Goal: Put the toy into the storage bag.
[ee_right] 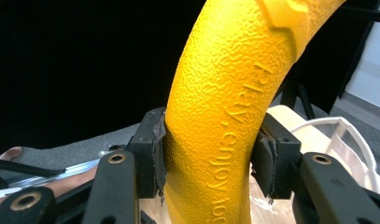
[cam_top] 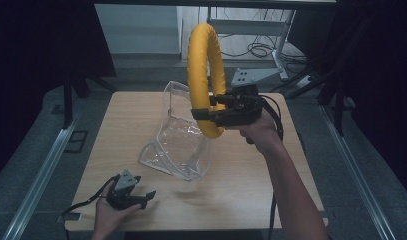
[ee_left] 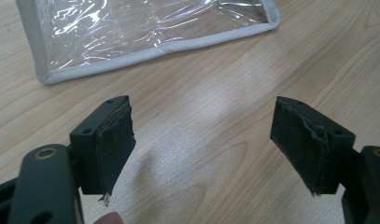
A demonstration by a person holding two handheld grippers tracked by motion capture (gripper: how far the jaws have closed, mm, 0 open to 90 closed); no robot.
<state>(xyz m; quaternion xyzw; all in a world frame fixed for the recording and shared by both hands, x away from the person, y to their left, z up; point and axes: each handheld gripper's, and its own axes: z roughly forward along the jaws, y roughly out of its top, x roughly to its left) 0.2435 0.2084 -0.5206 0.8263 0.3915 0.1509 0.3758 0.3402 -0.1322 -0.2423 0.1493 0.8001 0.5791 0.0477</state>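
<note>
The wooden bench (cam_top: 251, 185) carries it all, and near its middle, reaching toward the far edge, stands the clear plastic bag (cam_top: 178, 135) with its pale grey piping; its mouth is open and its film is crinkled and shiny. In the left gripper view, a piped corner of the bag (ee_left: 150, 32) lies flat on the wood just ahead of the jaws.

Up in the air over the bench's far right part is the yellow ring (cam_top: 206, 80), standing on edge, its lower arc just beside the bag's right side. The right gripper (cam_top: 211, 107) is clamped across that lower arc, both pads pressed hard into the pebbled yellow skin. Raised lettering runs along the ring (ee_right: 225, 107): "Play. enjoy", then more characters cut off at the bottom.

Down at the near left corner, the left gripper (cam_top: 148, 196) sits low on the bench, jaws spread wide with bare wood between them.
</note>
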